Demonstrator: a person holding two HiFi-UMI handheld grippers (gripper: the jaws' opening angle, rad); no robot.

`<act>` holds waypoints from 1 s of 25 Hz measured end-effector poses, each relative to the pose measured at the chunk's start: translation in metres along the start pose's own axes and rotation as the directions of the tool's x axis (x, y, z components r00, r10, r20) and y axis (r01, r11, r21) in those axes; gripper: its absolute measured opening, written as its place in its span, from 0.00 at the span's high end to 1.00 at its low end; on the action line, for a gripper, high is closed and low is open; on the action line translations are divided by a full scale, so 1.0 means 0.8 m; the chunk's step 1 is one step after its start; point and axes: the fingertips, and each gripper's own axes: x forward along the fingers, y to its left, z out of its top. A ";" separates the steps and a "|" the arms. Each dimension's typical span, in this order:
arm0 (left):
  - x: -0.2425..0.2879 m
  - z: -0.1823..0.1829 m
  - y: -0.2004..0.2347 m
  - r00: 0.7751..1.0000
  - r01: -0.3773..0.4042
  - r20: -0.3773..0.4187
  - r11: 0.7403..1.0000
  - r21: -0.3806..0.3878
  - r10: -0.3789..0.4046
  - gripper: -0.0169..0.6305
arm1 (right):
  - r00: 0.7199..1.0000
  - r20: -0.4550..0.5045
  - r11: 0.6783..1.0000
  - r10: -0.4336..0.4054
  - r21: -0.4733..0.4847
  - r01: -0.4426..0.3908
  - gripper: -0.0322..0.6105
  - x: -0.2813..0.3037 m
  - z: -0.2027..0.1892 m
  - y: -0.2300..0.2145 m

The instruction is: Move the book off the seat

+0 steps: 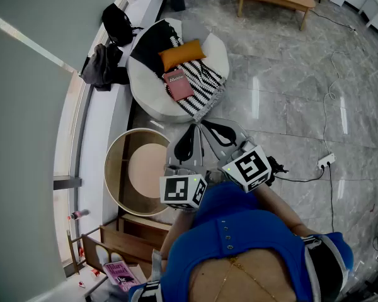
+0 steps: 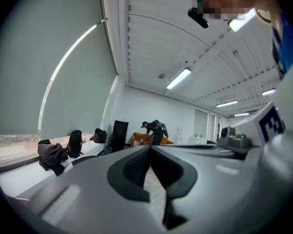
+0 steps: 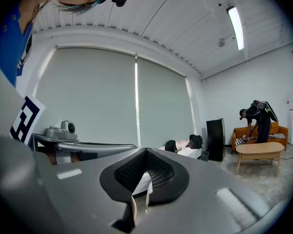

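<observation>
Left claw (image 1: pixel 190 137) and right claw (image 1: pixel 214 129) are clenched on nothing, well short of the seat (image 1: pixel 148 87). The book (image 1: pixel 177 84) lies near its middle, so we judge the move not yet begun.

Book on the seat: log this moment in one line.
book: on seat, untouched | left gripper: shut, empty | right gripper: shut, empty

The book (image 1: pixel 177 84) is lying on the seat (image 1: pixel 148 99), just before the cushion (image 1: pixel 182 54) and touching the blanket (image 1: pixel 208 83). The bags (image 1: pixel 107 61) are sitting on the ledge (image 1: pixel 104 131) left of the seat. The round table (image 1: pixel 111 168) is standing between the seat and the person (image 1: pixel 239 244).
</observation>
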 end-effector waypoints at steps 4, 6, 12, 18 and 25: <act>-0.003 -0.002 -0.007 1.000 0.000 -0.004 1.000 -0.006 0.000 0.97 | 1.000 -0.005 1.000 -0.001 0.004 0.001 0.95 -0.007 -0.001 -0.001; -0.003 -0.003 -0.007 1.000 -0.001 -0.005 1.000 -0.007 0.001 0.97 | 1.000 0.000 1.000 0.000 0.009 0.000 0.95 -0.007 -0.002 -0.001; 0.001 -0.007 -0.009 1.000 -0.010 -0.012 1.000 -0.008 0.010 0.97 | 1.000 0.013 0.997 0.021 0.070 -0.022 0.95 -0.011 -0.005 -0.008; 0.017 -0.017 -0.016 1.000 -0.025 -0.017 1.000 -0.012 0.025 0.97 | 0.999 0.008 0.993 0.039 0.107 -0.039 0.95 -0.017 -0.017 -0.029; 0.050 -0.019 -0.032 0.998 -0.060 -0.016 0.998 -0.027 0.060 0.97 | 0.998 -0.007 0.992 0.066 0.106 -0.065 0.95 -0.021 -0.022 -0.068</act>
